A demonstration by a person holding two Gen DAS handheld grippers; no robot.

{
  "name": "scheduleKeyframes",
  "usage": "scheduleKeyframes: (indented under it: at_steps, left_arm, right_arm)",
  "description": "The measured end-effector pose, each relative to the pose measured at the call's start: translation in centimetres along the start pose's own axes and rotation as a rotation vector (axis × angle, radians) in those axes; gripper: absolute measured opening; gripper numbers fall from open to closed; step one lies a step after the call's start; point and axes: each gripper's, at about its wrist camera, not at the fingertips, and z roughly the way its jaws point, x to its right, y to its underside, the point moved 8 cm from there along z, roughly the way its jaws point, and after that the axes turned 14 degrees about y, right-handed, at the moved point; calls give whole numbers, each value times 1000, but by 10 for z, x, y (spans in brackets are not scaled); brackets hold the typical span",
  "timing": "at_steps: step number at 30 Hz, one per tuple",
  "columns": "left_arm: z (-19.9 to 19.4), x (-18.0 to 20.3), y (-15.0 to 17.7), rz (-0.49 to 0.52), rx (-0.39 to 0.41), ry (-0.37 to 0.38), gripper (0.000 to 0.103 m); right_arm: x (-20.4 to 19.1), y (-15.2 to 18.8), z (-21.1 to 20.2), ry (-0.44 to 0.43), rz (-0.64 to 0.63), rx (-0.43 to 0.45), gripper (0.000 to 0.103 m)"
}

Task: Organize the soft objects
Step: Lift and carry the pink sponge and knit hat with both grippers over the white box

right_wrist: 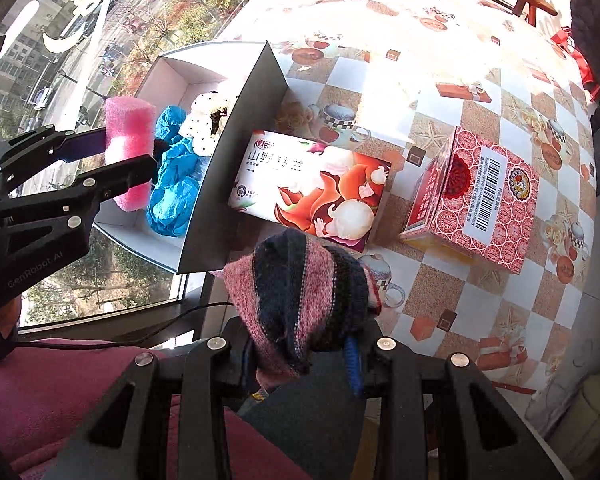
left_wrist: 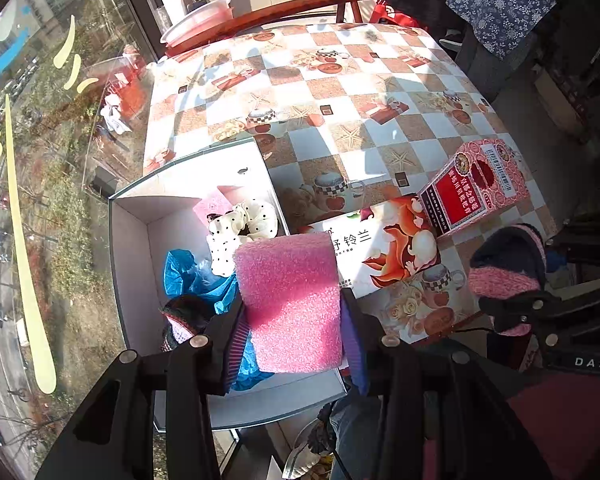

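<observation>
Left gripper (left_wrist: 292, 344) clamps a spongy pink foam block (left_wrist: 290, 300), porous and rectangular, right above the white cardboard box (left_wrist: 134, 248). Down inside lie a polka-dot fabric scrunchie (left_wrist: 244, 224) and crinkly blue plastic (left_wrist: 196, 280). Over at three o'clock, the right gripper (right_wrist: 304, 354) pinches a woolly striped knit piece (right_wrist: 300, 292), pink and navy. On the checkered bench (left_wrist: 340, 92), a glossy tissue pack (left_wrist: 384, 248) touches a red patterned carton (left_wrist: 476, 184).

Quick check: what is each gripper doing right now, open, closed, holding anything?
Left gripper: closed on the pink foam, above the box.
Right gripper: closed on the knit item, off the table.
</observation>
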Motion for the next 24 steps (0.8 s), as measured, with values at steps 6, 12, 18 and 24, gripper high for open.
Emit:
scheduleKeyframes:
  at_steps: [6,12,18,24]
  left_arm:
    - [-3,-32,11,-116,28,-16,46]
    - [-6,-52,15,-178,47,-26,46]
    - [-4,-61,21,-212,43,-37,46]
    - [-3,-67,26,-238,40,-49,46]
  right_arm:
    - [-34,-43,-13,-15,-51,33,35]
    - [-64,-77,-22,-33,-89,55,36]
    - [-84,-84,-17,-34,-127,35,36]
    - [-95,-75,-1,-26,-171,-27,36]
